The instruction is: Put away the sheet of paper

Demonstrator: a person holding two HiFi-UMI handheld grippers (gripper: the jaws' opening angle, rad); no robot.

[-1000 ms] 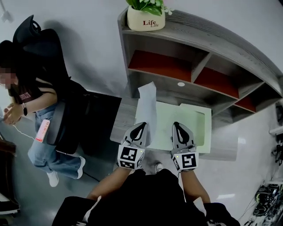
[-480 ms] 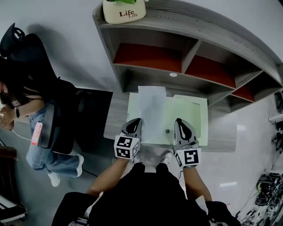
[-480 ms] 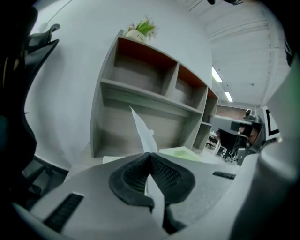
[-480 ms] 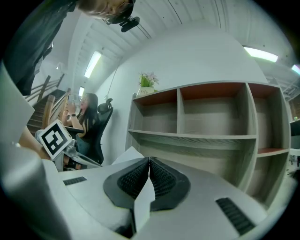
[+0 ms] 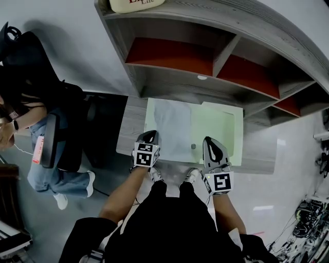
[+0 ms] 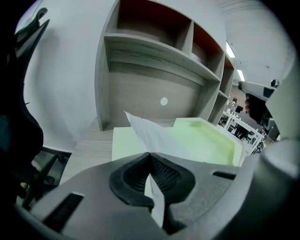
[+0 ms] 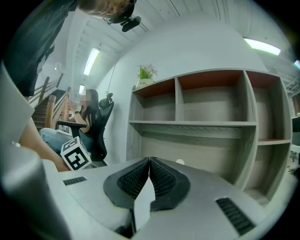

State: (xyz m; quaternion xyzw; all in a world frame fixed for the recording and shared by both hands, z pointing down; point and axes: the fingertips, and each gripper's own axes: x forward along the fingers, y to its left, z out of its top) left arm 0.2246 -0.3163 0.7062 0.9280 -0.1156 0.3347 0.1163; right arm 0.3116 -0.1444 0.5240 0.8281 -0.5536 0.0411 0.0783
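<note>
A white sheet of paper (image 5: pixel 172 128) lies nearly flat over the pale green tray (image 5: pixel 222 123) on the grey desk (image 5: pixel 131 131). My left gripper (image 5: pixel 149 135) is at the sheet's near left corner and shut on it. In the left gripper view the paper (image 6: pixel 143 131) runs forward from the closed left gripper (image 6: pixel 150 153) over the tray (image 6: pixel 206 140). My right gripper (image 5: pixel 208 140) hovers at the tray's near right, apart from the sheet. In the right gripper view the right gripper (image 7: pixel 150 159) is shut, with no sheet ahead of its tips.
A grey shelf unit (image 5: pixel 205 56) with red-backed compartments rises behind the desk, a plant pot (image 5: pixel 128 4) on top. A small dark round thing (image 5: pixel 194 146) sits on the tray. A person (image 5: pixel 25 118) sits in a black office chair at the left. Cables (image 5: pixel 308 226) lie at lower right.
The left gripper has come down with the paper, which stood upright a second ago and now lies over the tray. The right gripper has shifted slightly.
</note>
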